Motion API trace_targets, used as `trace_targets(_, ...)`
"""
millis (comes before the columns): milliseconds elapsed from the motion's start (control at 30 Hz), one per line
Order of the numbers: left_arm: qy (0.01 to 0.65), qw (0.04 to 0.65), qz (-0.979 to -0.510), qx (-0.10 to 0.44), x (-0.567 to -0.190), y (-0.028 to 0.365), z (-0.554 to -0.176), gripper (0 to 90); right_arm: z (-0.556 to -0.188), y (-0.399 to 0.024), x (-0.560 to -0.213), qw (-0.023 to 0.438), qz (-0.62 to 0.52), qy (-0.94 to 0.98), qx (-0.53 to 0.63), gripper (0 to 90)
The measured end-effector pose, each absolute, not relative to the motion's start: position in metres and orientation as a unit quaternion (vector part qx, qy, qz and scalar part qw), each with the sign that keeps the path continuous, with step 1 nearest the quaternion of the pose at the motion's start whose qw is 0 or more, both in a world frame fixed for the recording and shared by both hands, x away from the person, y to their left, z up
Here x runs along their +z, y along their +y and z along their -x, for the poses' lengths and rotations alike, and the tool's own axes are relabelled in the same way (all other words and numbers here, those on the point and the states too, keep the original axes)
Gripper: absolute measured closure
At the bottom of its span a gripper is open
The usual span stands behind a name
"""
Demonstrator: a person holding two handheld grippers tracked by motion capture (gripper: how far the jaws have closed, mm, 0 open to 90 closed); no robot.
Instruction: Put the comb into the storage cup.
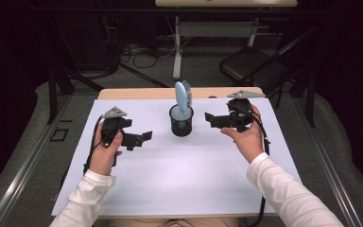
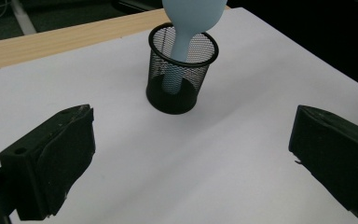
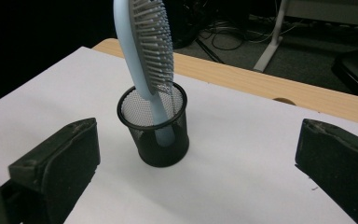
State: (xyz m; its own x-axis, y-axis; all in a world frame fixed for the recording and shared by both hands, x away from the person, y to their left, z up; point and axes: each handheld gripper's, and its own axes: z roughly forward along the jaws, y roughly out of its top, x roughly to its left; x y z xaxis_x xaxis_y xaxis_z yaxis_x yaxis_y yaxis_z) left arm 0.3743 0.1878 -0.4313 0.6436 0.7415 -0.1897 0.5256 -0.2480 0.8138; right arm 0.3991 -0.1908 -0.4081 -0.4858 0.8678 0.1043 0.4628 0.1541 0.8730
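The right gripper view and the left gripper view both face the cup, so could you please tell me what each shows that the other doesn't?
The right gripper view alone shows the hairbrush's bristle face, plus a chair and cables on the floor beyond the table. The left gripper view alone shows the brush's smooth back. Both show the black mesh cup holding the brush handle-down on the white sheet, between the wide-apart jaws of an open hand-held gripper.

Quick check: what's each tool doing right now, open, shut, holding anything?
Left tool: open, holding nothing, apart from the mesh cup.
Right tool: open, holding nothing; the hairbrush stands in the cup.
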Motion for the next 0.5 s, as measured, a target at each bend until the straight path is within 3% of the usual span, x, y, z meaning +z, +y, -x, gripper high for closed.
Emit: trace_targets(500,0.411,0.46,-0.777,0.124,-0.439,0.217,-0.365,0.5,-0.361,-0.222,-0.433,0.224,-0.462,0.734,0.445,0.0)
